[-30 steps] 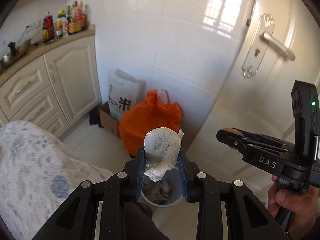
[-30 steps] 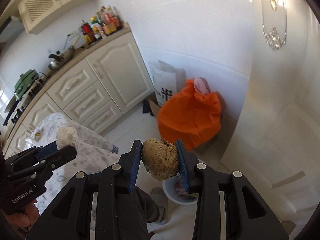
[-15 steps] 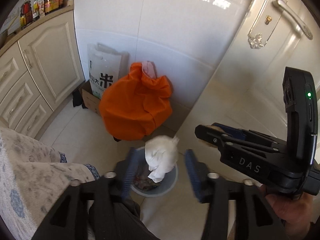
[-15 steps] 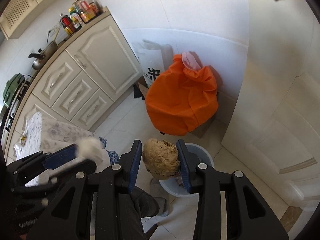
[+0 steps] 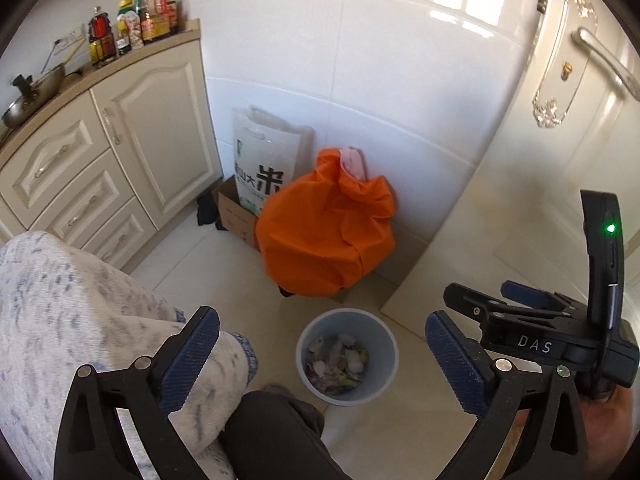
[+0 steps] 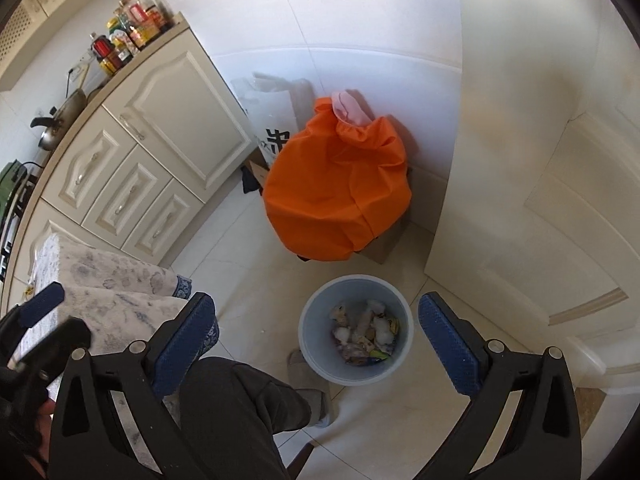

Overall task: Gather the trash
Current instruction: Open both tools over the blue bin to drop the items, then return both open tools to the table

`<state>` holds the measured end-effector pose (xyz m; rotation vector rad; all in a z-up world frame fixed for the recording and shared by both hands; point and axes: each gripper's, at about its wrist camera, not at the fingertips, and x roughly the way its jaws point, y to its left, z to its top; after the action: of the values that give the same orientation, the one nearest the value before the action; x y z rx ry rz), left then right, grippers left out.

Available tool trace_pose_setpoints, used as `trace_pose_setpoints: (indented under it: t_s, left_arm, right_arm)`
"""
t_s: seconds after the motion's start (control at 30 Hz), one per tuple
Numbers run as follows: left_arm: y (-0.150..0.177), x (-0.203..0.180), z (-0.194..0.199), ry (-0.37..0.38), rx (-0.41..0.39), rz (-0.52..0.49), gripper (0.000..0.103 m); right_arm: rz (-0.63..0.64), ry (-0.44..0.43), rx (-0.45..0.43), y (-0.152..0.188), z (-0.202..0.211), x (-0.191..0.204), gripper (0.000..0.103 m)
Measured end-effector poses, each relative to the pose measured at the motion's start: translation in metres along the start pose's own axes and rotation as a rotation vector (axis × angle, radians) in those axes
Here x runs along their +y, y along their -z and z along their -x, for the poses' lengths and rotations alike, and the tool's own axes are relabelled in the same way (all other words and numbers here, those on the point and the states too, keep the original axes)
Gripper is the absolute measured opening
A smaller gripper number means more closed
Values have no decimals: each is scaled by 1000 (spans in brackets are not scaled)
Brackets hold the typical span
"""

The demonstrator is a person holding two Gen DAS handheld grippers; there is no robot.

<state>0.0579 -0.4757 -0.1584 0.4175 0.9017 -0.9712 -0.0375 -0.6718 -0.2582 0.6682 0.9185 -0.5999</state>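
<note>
1. Looking down the left gripper (image 5: 322,354), I see its jaws spread wide with nothing between them; they have just been opening.
2. I read the right gripper (image 6: 316,338) the same way: jaws wide apart, nothing between them, also just opened.
3. I see the bin (image 6: 316,344), a pale blue bucket on the tiled floor, below and between both pairs of fingers.
4. I make out the trash (image 6: 366,332) inside the bin: crumpled white wads, a brownish lump and bits of coloured wrapper lying at the bottom.
5. I see an orange bag (image 5: 326,236) just behind the bin, bulging against the white wall, with a pink scrap at its neck.
6. I note a white sack (image 5: 266,162) with a large black character standing left of the bag, in a cardboard box (image 5: 236,214).
7. I see cream cabinets (image 5: 120,152) on the left, bottles (image 5: 134,20) and a pan (image 5: 34,94) on the counter.
8. I see a door handle (image 5: 604,60) at upper right in the left view.
9. I see a patterned cloth (image 5: 68,312) at lower left, and a dark trouser leg (image 6: 236,412) with a slipper (image 6: 308,384) touching the bin.
</note>
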Motion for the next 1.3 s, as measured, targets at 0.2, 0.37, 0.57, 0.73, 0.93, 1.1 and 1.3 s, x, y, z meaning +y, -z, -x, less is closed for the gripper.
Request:
trace_pose_setpoints:
  t_s: [0.2,0.37,0.57,0.73,0.93,1.1,1.3]
  left_arm:
    - [16,18,57,-14,-76,37,102]
    - [39,47,111,-41,-137,78,102]
    - [72,90,177,-86,-216,163,102]
    - [108,130,231,-142,-280,247,102]
    - [159,187,294,-235,-346,351,102]
    - [196,228,329,-328,-369,431,102]
    - [216,265,341,-426,-367,515,102]
  right_arm:
    - [45,-23,-28,-1,17,27,103]
    - [109,-66,-70,-1,40,66,103]
    - [208,-142,-124,4,71,128,103]
    - [308,-213,-157,11,91,188,103]
    - [423,-292,-168,25,102,263,103]
    - [515,-351,-155,42,100,322,103]
    - [610,-395,-125,64,88,381,103]
